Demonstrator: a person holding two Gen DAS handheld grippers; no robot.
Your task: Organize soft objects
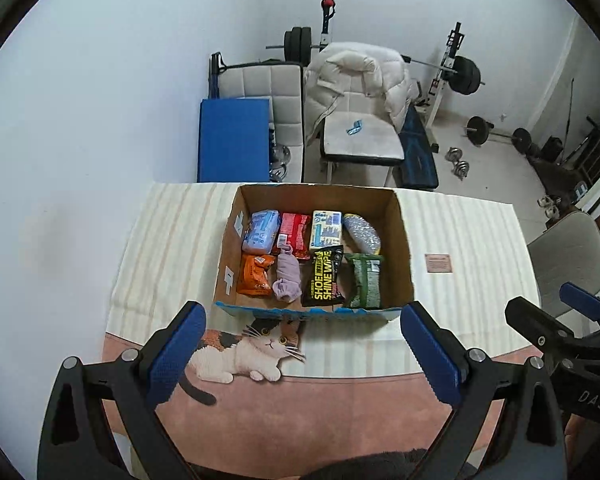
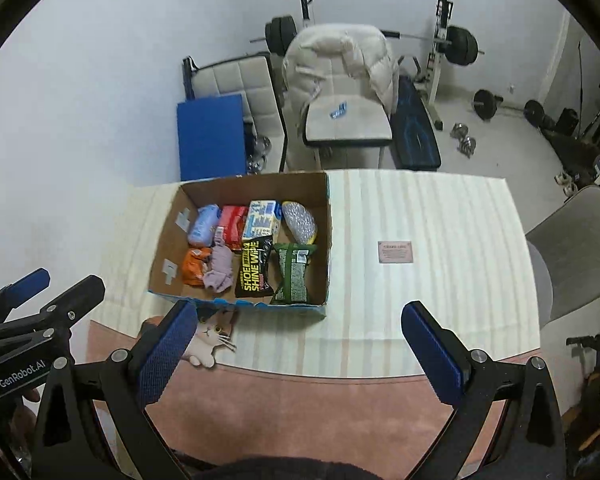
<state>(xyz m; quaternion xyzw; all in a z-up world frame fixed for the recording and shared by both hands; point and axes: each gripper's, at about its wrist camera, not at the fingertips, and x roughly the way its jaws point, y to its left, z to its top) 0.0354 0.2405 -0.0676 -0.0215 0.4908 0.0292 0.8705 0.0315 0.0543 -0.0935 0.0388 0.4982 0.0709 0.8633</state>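
Observation:
A cardboard box (image 1: 400,240) stands on the table and holds several soft packs: a blue pack (image 1: 261,230), a red pack (image 1: 294,232), a yellow sponge pack (image 1: 326,229), a silver scrubber (image 1: 362,233), an orange pack (image 1: 254,275), a lilac sock (image 1: 287,277), a black shoe-wipe pack (image 1: 325,277) and a green pack (image 1: 363,280). The box also shows in the right wrist view (image 2: 327,240). My left gripper (image 1: 304,356) is open and empty, in front of the box. My right gripper (image 2: 296,352) is open and empty, to the right of the left gripper.
The table carries a striped cloth (image 2: 440,260) with a cat picture (image 1: 256,350) and a small brown label (image 2: 395,252). A grey chair (image 2: 580,248) stands at the right. Beyond the table are a white chair with a jacket (image 1: 360,92), a blue mat (image 1: 233,140) and weights.

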